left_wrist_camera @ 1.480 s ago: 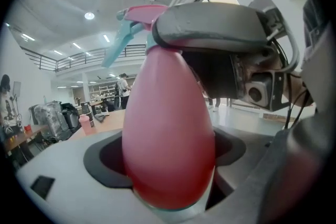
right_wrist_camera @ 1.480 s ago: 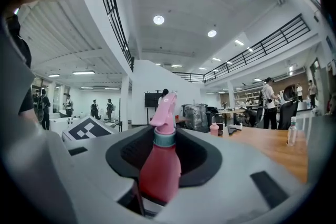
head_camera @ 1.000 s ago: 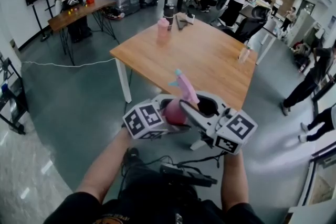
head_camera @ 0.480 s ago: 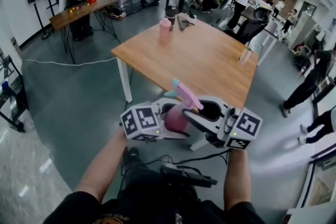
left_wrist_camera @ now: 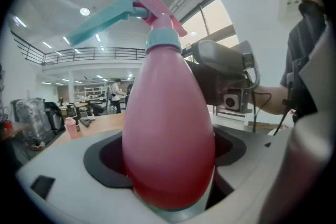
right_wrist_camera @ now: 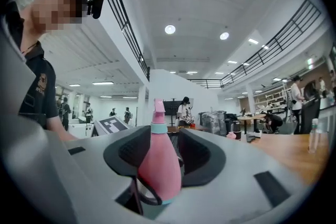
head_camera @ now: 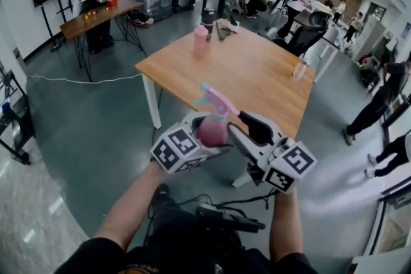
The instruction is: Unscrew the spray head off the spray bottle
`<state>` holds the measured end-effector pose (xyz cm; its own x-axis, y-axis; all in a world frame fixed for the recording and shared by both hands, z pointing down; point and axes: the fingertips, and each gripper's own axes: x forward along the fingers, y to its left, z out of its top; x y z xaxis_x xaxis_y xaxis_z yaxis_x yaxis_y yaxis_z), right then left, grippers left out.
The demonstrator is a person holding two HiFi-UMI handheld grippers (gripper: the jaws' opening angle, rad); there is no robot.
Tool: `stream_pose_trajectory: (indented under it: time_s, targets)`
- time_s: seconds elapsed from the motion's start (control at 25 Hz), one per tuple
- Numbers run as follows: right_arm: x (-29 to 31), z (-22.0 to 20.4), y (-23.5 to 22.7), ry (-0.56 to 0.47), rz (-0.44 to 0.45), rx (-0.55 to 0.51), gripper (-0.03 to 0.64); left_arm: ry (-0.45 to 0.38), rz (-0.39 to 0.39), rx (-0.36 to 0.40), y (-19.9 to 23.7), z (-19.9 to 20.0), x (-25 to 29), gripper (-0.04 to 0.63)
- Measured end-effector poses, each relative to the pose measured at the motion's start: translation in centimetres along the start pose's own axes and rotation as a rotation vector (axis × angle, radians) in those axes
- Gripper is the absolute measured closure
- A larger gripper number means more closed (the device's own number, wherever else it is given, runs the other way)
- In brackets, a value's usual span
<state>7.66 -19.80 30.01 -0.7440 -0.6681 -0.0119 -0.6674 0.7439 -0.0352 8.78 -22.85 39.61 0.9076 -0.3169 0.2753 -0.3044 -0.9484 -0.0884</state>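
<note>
The pink spray bottle [head_camera: 212, 129] stands nearly upright in front of my body, its pink and teal spray head [head_camera: 214, 98] on top with the teal trigger pointing left. My left gripper [head_camera: 207, 141] is shut on the bottle's fat body [left_wrist_camera: 168, 128]; the teal collar [left_wrist_camera: 163, 38] and the spray head [left_wrist_camera: 123, 5] rise above its jaws. My right gripper [head_camera: 243, 130] sits just right of the bottle. Its jaws have just been opening. In the right gripper view, the bottle [right_wrist_camera: 158, 165] stands in the gap of my right gripper [right_wrist_camera: 164, 152] with the pads clear of it.
A wooden table [head_camera: 257, 77] stands ahead, carrying a pink bottle [head_camera: 201, 37] at its far corner and a clear bottle [head_camera: 299, 67] at its right edge. A second table [head_camera: 96, 13] stands at the far left, with a person beside it. A black device with cables [head_camera: 225, 215] lies at my lap.
The bottle has tipped more upright and risen a little, its spray head now higher. The right gripper has let go of the spray head and drawn back to the right.
</note>
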Motion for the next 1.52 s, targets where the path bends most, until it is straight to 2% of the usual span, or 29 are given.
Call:
stream_pose_trajectory:
  time_s: [0.12, 0.48, 0.96, 1.28, 1.4, 1.52]
  targets:
    - [0.2, 0.2, 0.3, -0.004, -0.06, 0.03, 0.437, 0.021, 0.089, -0.01, 1.2, -0.7, 0.3, 0.17]
    - [2.1, -0.9, -0.4, 0.058, -0.187, 0.059, 0.437, 0.064, 0.203, -0.034, 2.3, -1.8, 1.1, 0.17]
    - [3.1, -1.2, -0.8, 0.094, -0.277, 0.054, 0.437, 0.117, 0.284, -0.018, 3.0, -2.6, 1.4, 0.17]
    - [2.7, -1.3, -1.1, 0.108, -0.311, 0.02, 0.479, 0.151, 0.294, 0.021, 2.6, -3.0, 1.5, 0.17]
    - [2.8, -1.3, -0.8, 0.106, -0.275, 0.005, 0.479, 0.148, 0.265, 0.017, 2.3, -3.0, 1.3, 0.17]
    - [2.5, -1.1, -0.3, 0.103, -0.21, -0.002, 0.48, 0.134, 0.198, 0.017, 1.5, -2.6, 1.0, 0.17]
